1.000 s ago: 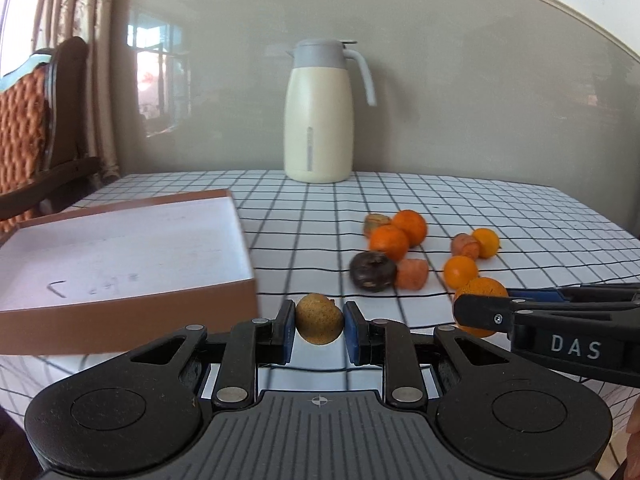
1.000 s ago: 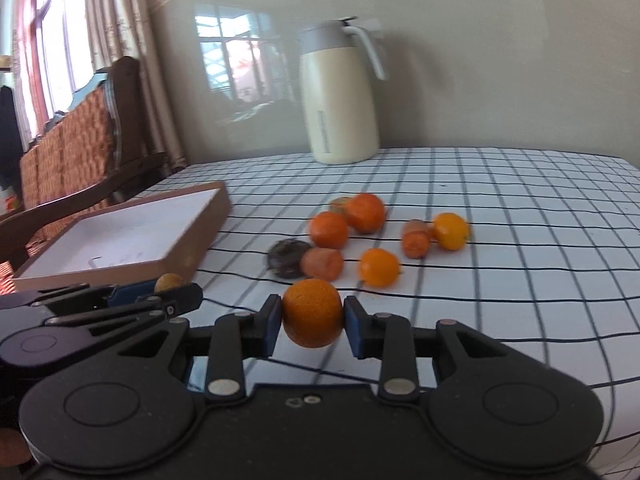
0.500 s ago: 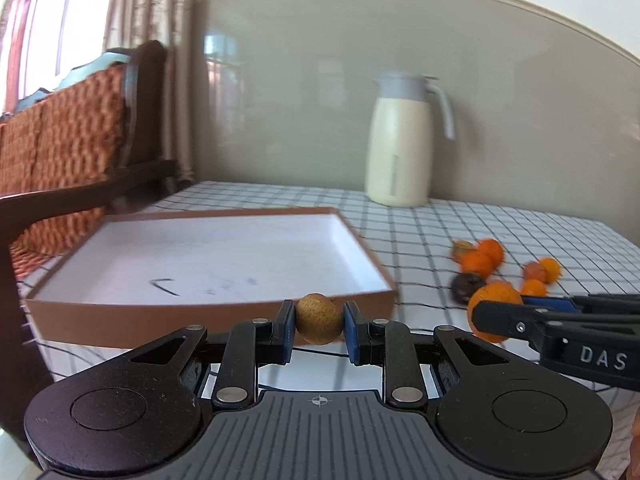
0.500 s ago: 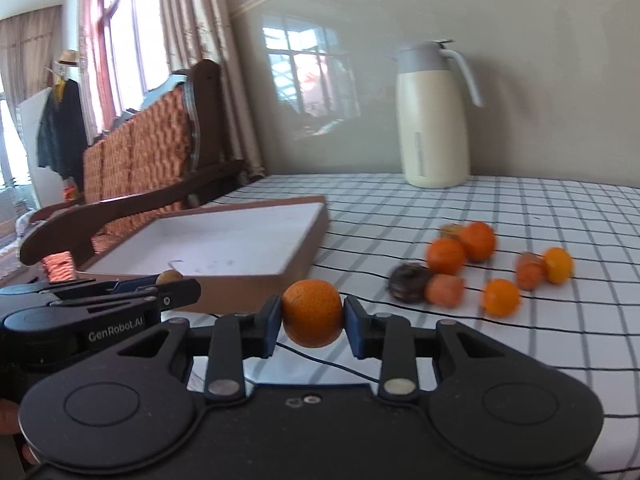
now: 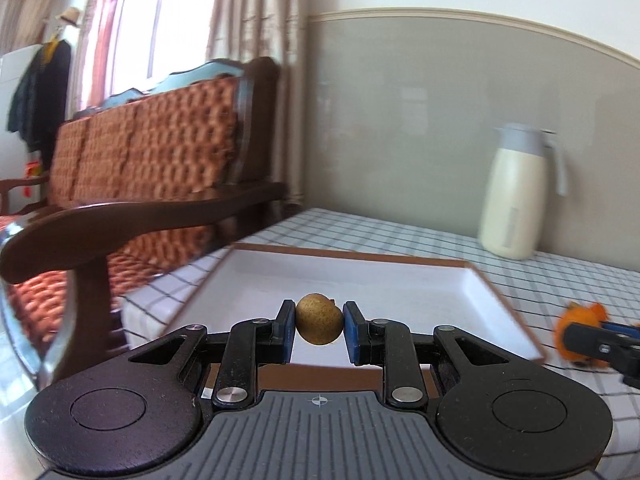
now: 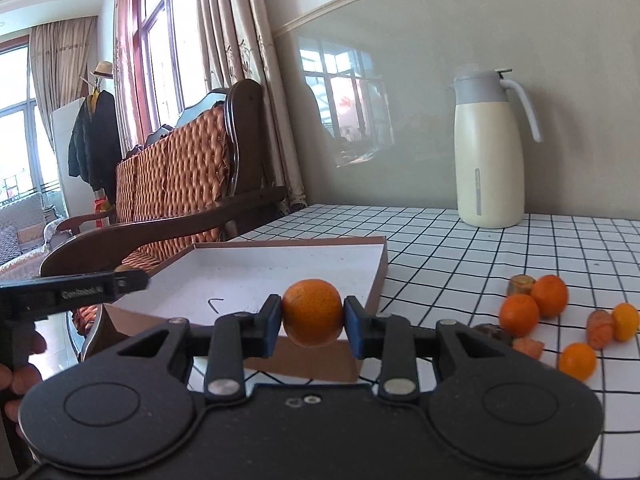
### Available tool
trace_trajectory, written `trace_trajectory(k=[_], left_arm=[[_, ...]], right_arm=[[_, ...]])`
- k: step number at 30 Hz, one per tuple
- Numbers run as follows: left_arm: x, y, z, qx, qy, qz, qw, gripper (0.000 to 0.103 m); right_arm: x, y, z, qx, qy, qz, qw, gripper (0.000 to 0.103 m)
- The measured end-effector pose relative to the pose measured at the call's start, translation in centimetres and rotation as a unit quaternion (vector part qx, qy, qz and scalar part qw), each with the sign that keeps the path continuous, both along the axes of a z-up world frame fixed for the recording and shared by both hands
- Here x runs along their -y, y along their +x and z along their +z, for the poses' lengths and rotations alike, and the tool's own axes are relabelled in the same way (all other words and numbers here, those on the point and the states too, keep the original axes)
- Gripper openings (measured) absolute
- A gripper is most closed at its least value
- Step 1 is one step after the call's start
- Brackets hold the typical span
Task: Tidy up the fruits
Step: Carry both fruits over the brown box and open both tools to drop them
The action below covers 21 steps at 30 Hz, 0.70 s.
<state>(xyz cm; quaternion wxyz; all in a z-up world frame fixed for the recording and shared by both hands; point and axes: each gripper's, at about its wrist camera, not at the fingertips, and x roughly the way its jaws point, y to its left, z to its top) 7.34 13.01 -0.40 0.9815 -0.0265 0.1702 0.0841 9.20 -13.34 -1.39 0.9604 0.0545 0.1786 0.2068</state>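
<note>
My left gripper (image 5: 319, 326) is shut on a small brown speckled fruit (image 5: 319, 319), held over the near edge of the shallow brown box with a white inside (image 5: 360, 276). My right gripper (image 6: 313, 320) is shut on an orange (image 6: 313, 312), held at the box's (image 6: 280, 276) near right corner. The left gripper also shows at the left of the right wrist view (image 6: 120, 280). The right gripper with its orange shows at the right edge of the left wrist view (image 5: 576, 340). Several oranges and other small fruits (image 6: 552, 312) lie on the checked tablecloth to the right of the box.
A cream thermos jug (image 6: 490, 152) stands at the back of the table by the wall; it also shows in the left wrist view (image 5: 516, 192). A wooden sofa with woven orange cushions (image 6: 176, 184) stands just left of the table.
Both grippers have swung left with their fruits, from the fruit pile toward the box. The box now lies straight ahead of both.
</note>
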Motion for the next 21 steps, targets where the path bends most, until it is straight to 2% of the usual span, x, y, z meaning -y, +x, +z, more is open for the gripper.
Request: trace_trajectory(k=[6,15,18,19,20,21], left_arm=[[-3.1,1.9,-0.4,-0.009,0.001,0.04,0.9991,0.026],[-4.6,4.4,-1.7,-0.034,-0.005,0.068,0.9971,0.026],[-4.8,5.3,-2.2,-0.046,-0.003,0.085,0.9953,0.026],[-4.8,5.8,-2.4,-0.055,-0.001,0.093,0.9942,0.026],[-4.9,6.2,-2.6,-0.068,-0.004,0.098,0.9928,0.026],[-5.0,6.6,-2.8,-0.079,-0.013,0.102,0.9916,0.031]], right_arm=[[-1.2,1.9,-0.3,-0.003,-0.007,0.0,1.0,0.025],[-2.8,5.5,-1.0,-0.01,-0.026,0.001,1.0,0.026],[-3.4,6.1,-1.3,-0.003,-0.041,-0.005,0.999,0.031],[-3.4,6.1,-1.3,0.003,-0.041,-0.01,0.999,0.045],[-3.1,5.9,-1.3,0.01,-0.033,-0.012,0.999,0.065],[-2.8,5.5,-1.3,0.021,-0.022,-0.015,0.999,0.071]])
